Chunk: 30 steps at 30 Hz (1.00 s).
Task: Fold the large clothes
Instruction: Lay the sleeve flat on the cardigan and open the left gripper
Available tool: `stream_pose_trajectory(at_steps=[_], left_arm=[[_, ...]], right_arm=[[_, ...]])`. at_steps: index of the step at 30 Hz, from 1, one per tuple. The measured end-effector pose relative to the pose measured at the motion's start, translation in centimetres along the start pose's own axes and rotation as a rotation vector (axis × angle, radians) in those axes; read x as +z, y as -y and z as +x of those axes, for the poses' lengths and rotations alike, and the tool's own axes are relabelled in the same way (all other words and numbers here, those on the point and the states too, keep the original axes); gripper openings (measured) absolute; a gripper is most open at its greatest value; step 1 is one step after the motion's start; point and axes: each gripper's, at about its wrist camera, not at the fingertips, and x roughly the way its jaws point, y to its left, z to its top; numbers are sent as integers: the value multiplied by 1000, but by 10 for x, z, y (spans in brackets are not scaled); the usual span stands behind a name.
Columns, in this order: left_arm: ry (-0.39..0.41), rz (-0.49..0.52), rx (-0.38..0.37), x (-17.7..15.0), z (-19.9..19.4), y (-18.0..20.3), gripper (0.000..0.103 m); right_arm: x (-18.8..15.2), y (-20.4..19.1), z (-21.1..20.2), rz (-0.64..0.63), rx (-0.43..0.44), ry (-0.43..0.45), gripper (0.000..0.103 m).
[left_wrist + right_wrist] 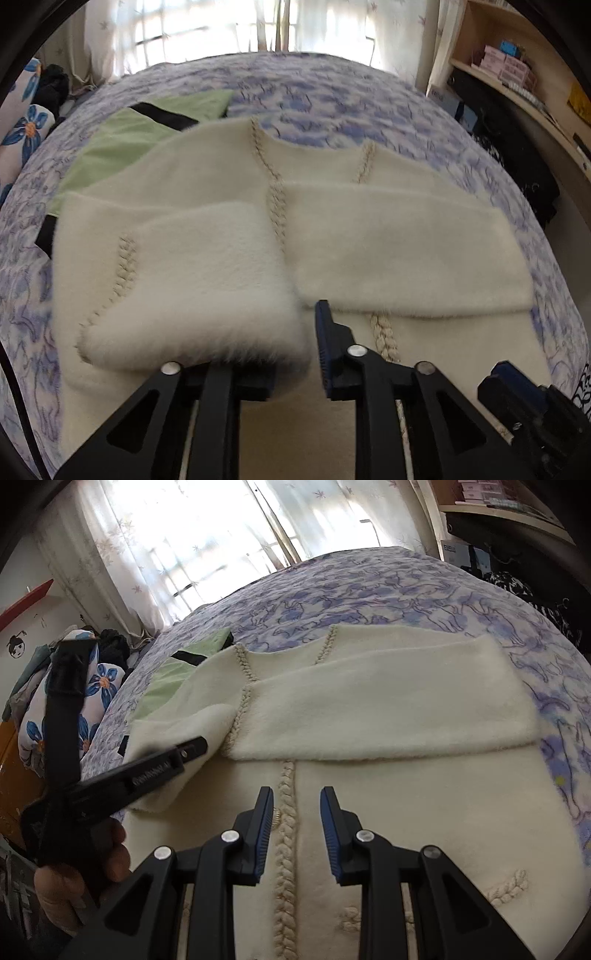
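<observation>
Both grippers' fingers [328,834] released above cream cardigan [388,709]; bedspread [369,590] bare beyond its far edge.

The right gripper [297,830] hangs over a cream sweater [388,709] spread on a bed [369,590] with a blue-and-white patterned cover — its jaws stand apart with nothing between them, straddling a braided seam [286,849]. Both sleeves lie folded across the sweater's body. At left, a hand [79,871] holds the left gripper [192,747] — its tip lies at the folded left sleeve. A green garment [166,672] lies beyond.
</observation>
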Motion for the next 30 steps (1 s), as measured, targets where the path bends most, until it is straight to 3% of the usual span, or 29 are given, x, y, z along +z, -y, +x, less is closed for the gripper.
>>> stream_pose_trajectory(at_steps=[1,3,4,10,15,19,22,30], left_arm=[[-7,11,0,-4,4,5,44],[-11,31,-25,-9,3,12,64],[-10,36,-46,-11,0,14,69],[-20,31,-110,-3,-39,2,69],[26,-8,-143,-1,-86,-21,72],[108,-17,-96,-12,-124,-43,83],[144,-39,-16,-23,-138,-64,83],[63,-179,97,-61,-122,-129,83]], right_arm=[[0,6,0,6,-1,-3,26],[-1,12,1,9,2,-10,26],[-1,13,1,6,6,-11,26],[0,2,0,-38,54,-11,28],[2,-21,-3,-110,103,-10,41],[3,-42,-3,-177,135,-23,42],[3,-60,-1,-239,144,-24,42],[-3,-123,25,-520,150,-64,42]])
